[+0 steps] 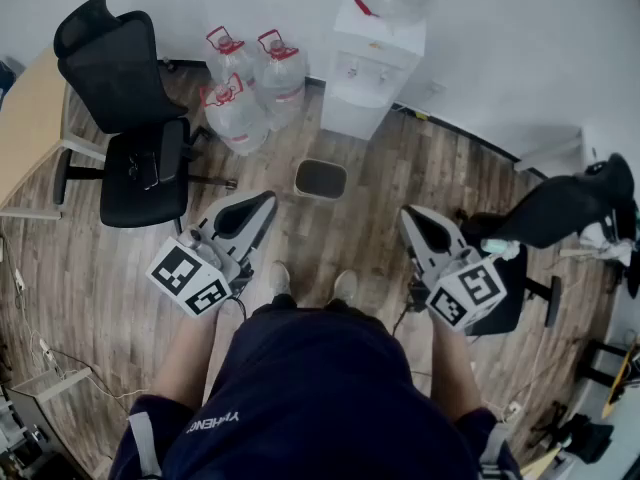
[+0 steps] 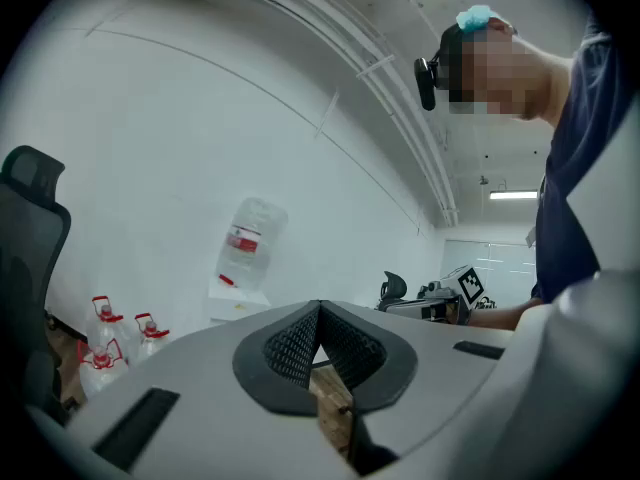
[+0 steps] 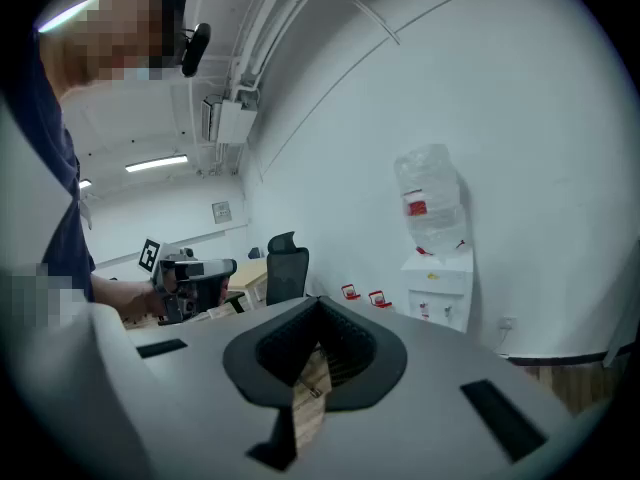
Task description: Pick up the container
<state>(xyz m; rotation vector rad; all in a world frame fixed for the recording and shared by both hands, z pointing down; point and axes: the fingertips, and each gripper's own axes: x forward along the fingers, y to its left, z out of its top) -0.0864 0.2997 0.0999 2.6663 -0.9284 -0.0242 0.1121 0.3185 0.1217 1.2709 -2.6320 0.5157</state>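
Red-capped water bottles (image 1: 240, 113), label print unreadable; left hand-held gripper (image 1: 266, 202), right hand-held gripper (image 1: 408, 215) both closed, empty.

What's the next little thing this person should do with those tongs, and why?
Probably lower one pair, perhaps the right tongs, toward the small dark container on the floor, opening it on the way. Both the right and left tongs are shut and empty, held well above it, and the container sits untouched just ahead of the shoes.

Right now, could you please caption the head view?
Person holds left hand-held gripper and right hand-held gripper, both shut, facing floor container.
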